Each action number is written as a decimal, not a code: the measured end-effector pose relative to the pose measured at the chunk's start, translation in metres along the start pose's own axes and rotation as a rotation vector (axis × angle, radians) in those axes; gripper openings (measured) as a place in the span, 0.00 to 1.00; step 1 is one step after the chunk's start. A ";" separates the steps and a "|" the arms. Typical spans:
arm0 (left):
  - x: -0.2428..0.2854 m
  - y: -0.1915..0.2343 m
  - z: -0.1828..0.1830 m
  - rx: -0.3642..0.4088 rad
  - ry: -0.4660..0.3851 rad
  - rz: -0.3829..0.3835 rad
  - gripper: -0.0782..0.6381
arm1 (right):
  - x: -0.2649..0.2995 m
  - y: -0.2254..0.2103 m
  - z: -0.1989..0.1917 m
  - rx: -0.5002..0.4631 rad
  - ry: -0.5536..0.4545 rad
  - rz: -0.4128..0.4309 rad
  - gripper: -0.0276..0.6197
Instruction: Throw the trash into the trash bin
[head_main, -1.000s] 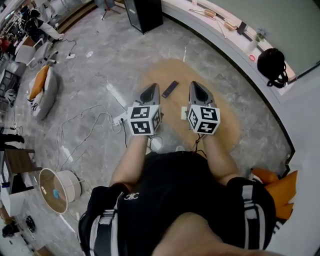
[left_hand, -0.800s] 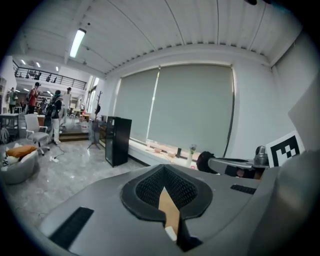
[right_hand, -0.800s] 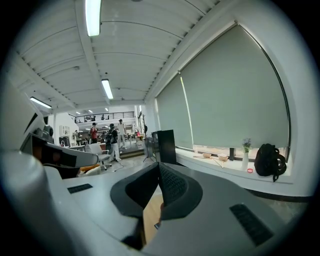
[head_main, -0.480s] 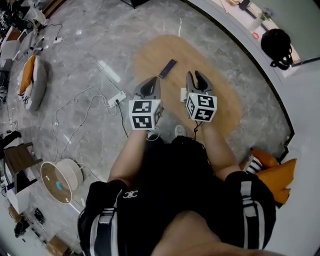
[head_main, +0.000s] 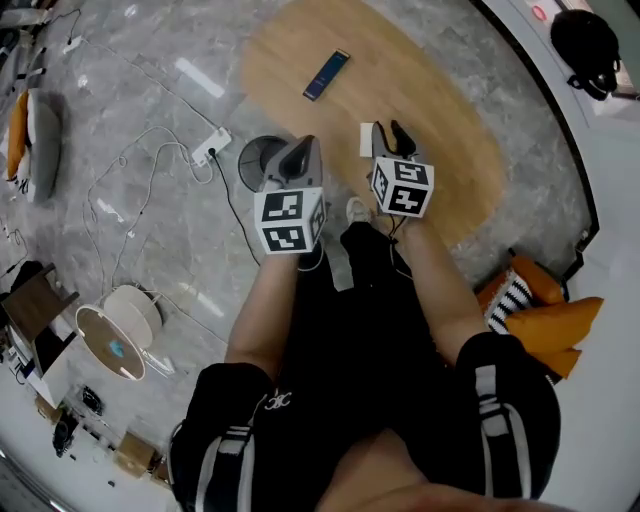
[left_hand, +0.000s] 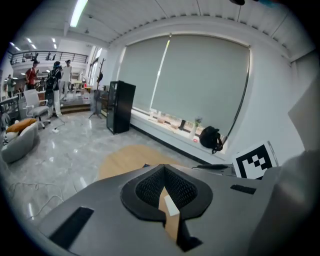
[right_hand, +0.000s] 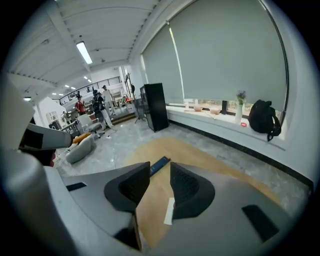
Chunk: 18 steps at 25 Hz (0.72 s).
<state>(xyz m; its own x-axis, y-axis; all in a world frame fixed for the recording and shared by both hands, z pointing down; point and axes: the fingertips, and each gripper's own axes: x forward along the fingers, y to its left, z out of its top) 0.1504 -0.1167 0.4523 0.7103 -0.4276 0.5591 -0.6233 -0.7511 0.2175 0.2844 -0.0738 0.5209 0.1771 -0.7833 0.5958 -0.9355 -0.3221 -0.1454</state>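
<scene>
A small white slip of paper (head_main: 366, 140) lies on the oval wood-coloured surface (head_main: 440, 110), just left of my right gripper (head_main: 388, 130). In the right gripper view the slip (right_hand: 169, 211) shows below the gap of the right gripper (right_hand: 160, 172). Its jaws have just been opening and stand open with nothing between them. My left gripper (head_main: 300, 150) is shut and empty; in its own view the left gripper (left_hand: 164, 170) has its tips meeting above the slip (left_hand: 171, 206). A round dark bin-like thing (head_main: 260, 160) stands on the floor beside the left gripper.
A dark blue flat object (head_main: 327, 74) lies farther out on the wood surface. A white power strip (head_main: 210, 147) and cables cross the grey floor at left. A round white stand (head_main: 115, 335) sits at lower left, orange cushions (head_main: 545, 315) at right, a black backpack (head_main: 585, 40) on the ledge.
Both grippers have sunk toward the floor. The right jaws went from shut to open. The round dark thing has come into view by the left gripper.
</scene>
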 end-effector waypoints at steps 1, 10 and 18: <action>0.011 0.003 -0.016 -0.004 0.020 -0.005 0.13 | 0.012 -0.002 -0.016 0.005 0.024 -0.002 0.19; 0.085 0.054 -0.161 -0.056 0.164 -0.028 0.13 | 0.100 -0.007 -0.151 0.013 0.187 -0.009 0.24; 0.117 0.070 -0.236 -0.064 0.242 -0.064 0.13 | 0.139 -0.032 -0.218 -0.001 0.236 -0.052 0.28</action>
<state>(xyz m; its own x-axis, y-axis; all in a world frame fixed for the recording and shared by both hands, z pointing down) 0.1126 -0.1000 0.7214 0.6553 -0.2416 0.7157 -0.6041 -0.7365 0.3044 0.2726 -0.0560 0.7806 0.1487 -0.6196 0.7707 -0.9271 -0.3584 -0.1093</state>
